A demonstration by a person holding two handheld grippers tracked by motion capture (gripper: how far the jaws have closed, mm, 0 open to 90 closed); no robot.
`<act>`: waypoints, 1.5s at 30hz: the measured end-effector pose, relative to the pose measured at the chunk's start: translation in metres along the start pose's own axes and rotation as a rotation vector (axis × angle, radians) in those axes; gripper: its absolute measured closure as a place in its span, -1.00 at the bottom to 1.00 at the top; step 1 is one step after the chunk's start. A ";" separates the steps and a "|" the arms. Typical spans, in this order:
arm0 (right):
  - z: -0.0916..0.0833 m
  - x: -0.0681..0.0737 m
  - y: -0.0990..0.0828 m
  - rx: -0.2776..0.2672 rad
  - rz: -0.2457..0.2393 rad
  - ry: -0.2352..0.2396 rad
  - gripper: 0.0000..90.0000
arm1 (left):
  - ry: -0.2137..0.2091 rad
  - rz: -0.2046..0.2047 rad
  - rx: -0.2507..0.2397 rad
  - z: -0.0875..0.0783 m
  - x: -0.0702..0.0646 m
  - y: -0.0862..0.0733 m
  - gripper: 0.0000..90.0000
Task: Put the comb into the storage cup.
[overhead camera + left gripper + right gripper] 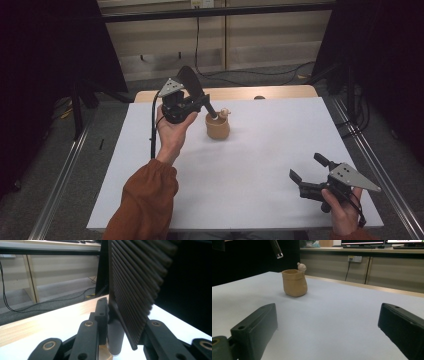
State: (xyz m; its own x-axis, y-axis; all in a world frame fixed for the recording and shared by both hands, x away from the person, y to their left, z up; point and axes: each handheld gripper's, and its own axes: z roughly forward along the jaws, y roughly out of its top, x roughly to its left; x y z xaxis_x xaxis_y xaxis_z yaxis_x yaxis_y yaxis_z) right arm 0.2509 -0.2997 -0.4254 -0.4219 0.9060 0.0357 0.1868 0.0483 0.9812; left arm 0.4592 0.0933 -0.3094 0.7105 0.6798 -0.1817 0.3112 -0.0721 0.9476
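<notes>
A tan clay cup (pixel 218 128) with a small knob figure on its rim stands on the white table, left of centre toward the far side. My left gripper (pixel 201 103) is held above and to the left of it, shut on a black ribbed paddle (pixel 190 81). The paddle's round handle (pixel 211 112) slants down to the cup's mouth. In the left gripper view the ribbed paddle (pixel 132 285) stands between the jaws, its handle tip (pixel 115 345) over the cup (pixel 103 353). My right gripper (pixel 311 172) rests open at the near right, aimed at the cup (pixel 294 283).
The white sheet (pixel 260 165) covers the table, with a wooden strip (pixel 280 92) along the far edge. A small dark spot (pixel 259 97) sits on that strip. Cables (pixel 250 72) run over the floor behind. Dark curtains and metal rails flank both sides.
</notes>
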 end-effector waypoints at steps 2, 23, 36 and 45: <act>0.000 0.000 0.000 0.001 -0.001 0.000 -0.96 | 0.005 0.000 -0.002 0.001 0.001 0.001 0.63; 0.000 0.001 -0.001 0.008 -0.009 0.006 -0.97 | 0.042 0.015 0.018 0.023 0.016 -0.007 0.63; 0.000 0.000 -0.001 0.011 -0.013 0.007 -0.97 | 0.073 0.021 0.041 0.033 0.021 -0.018 0.63; 0.000 0.001 -0.001 0.015 -0.016 0.010 -0.97 | 0.082 0.027 0.068 0.039 0.020 -0.027 0.63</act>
State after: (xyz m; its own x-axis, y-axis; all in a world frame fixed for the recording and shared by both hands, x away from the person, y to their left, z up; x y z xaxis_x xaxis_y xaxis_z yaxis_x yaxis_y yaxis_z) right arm 0.2506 -0.2990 -0.4269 -0.4336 0.9008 0.0224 0.1935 0.0688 0.9787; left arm 0.4897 0.0803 -0.3488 0.6659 0.7343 -0.1314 0.3366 -0.1385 0.9314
